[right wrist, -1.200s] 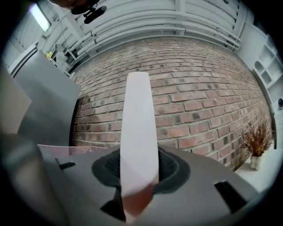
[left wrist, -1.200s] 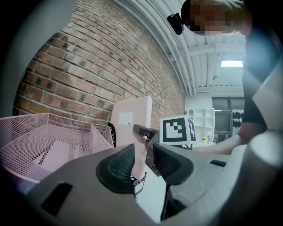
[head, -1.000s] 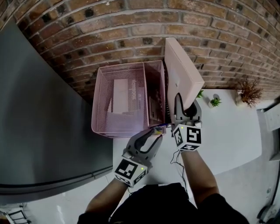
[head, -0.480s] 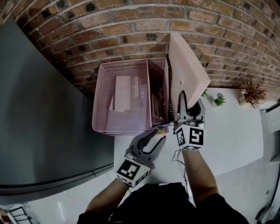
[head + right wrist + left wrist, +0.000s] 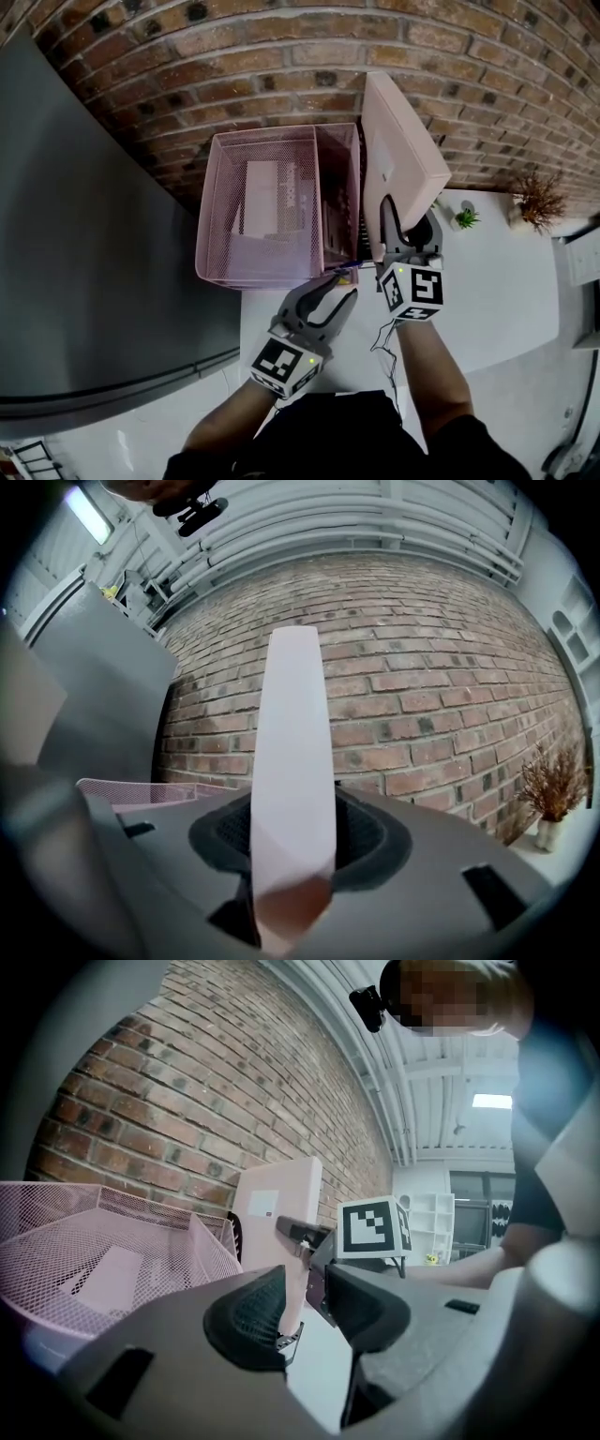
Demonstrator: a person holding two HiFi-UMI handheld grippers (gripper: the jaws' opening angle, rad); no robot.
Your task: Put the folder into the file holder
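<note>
A pale pink folder (image 5: 398, 159) stands on edge on the white table, just right of the pink mesh file holder (image 5: 220, 253) and against the brick wall. My right gripper (image 5: 405, 225) straddles its lower near corner. Its jaws are opening: in the right gripper view the folder (image 5: 295, 761) rises between them with dark pad showing on either side of it. My left gripper (image 5: 336, 289) hovers at the holder's front right corner, open and empty. The left gripper view shows the folder (image 5: 272, 1213) beyond the holder's mesh (image 5: 112, 1241).
Papers (image 5: 267, 202) lie inside the holder's compartments. A large dark grey panel (image 5: 84, 262) fills the left side. Small potted plants (image 5: 461, 217) and a dried plant (image 5: 534, 197) stand at the table's far right, by the brick wall (image 5: 234, 84).
The left gripper has drawn back slightly from the holder's front corner. The folder and right gripper have stayed beside the holder, shifting only a little.
</note>
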